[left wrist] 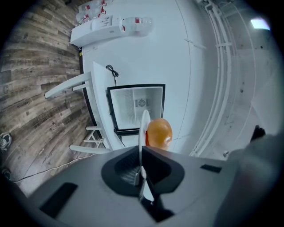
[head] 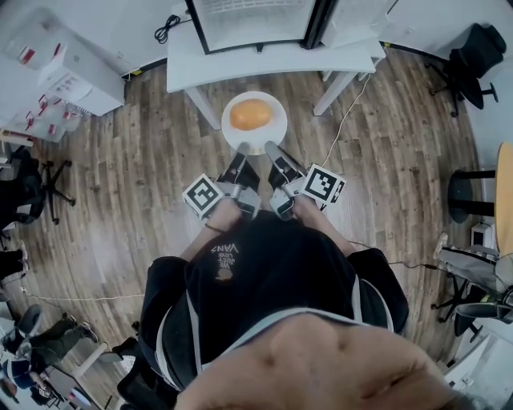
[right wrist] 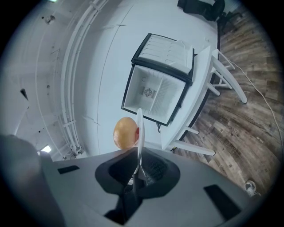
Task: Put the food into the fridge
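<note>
A white plate (head: 276,132) carries a round orange piece of food (head: 251,114) above the wooden floor. My left gripper (head: 240,160) is shut on the plate's near rim from the left, and my right gripper (head: 271,152) is shut on it from the right. In the left gripper view the plate (left wrist: 143,128) stands edge-on between the jaws of that gripper (left wrist: 141,170), with the food (left wrist: 159,133) to its right. The right gripper view shows the plate (right wrist: 140,128) clamped in the right gripper (right wrist: 138,170), the food (right wrist: 125,132) left of it. The small fridge (head: 256,20) stands open on a white table (head: 240,64) ahead.
White cabinets (head: 72,68) stand at the far left. Black office chairs (head: 473,48) are at the far right. A cable (head: 345,120) runs down the table's right leg onto the floor. A round table edge (head: 505,184) shows at right. The fridge's inside (right wrist: 155,95) looks bare and white.
</note>
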Motion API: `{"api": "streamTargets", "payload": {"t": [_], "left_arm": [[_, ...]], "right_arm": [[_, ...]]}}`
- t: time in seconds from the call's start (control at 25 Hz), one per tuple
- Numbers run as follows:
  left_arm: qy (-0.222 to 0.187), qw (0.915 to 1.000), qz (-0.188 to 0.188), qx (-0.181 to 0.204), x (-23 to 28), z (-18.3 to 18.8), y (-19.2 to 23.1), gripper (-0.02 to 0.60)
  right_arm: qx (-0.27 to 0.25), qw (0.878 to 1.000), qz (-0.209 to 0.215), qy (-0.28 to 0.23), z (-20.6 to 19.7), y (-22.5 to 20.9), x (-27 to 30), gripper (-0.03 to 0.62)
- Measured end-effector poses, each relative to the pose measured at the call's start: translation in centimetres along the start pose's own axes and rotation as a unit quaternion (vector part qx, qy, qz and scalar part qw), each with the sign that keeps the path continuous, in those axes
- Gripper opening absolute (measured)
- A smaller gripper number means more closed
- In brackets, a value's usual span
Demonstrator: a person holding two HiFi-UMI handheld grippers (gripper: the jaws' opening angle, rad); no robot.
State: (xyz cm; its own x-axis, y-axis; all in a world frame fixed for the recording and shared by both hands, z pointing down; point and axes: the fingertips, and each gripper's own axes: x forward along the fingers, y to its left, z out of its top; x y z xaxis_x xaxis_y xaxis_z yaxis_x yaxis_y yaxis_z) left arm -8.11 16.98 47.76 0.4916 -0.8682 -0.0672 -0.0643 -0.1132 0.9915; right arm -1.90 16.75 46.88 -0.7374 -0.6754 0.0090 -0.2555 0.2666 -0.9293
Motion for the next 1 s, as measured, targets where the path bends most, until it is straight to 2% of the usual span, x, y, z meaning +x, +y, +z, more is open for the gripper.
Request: {"api": "streamTargets", "payload": {"t": [0.2,0.52,0.64,0.8,1.0], "left_arm": [[0.01,0.9999,0.005,-0.005,0.1,1.3,0.9,0.025],[0.016,0.9998,0.006,-0.013,0.8,2.9,1.5,0.025],[0.018,0.9997,0.007,-0.013,2.2,3.1,1.6,0.025],[0.02,0.9996,0.014,-0.013,5.9,4.1,1.9,0.025],[0.018,0.9998,0.01,-0.008,6.9,4.5,1.9,0.025]], "right_arm": [[0.006,1.0,-0.026,-0.003,-0.4,-0.8,1.0,0.034],[0.006,0.999,-0.032,-0.001,-0.2,-1.1,2.8,0.034],[0.003,1.0,-0.023,-0.004,1.1,-1.2,3.5,0.034],[0.016,0.999,-0.036,-0.004,4.2,-2.8,5.2,0.034],[0.008,1.0,-0.024,-0.005,5.1,-2.8,5.9,0.034]]}}
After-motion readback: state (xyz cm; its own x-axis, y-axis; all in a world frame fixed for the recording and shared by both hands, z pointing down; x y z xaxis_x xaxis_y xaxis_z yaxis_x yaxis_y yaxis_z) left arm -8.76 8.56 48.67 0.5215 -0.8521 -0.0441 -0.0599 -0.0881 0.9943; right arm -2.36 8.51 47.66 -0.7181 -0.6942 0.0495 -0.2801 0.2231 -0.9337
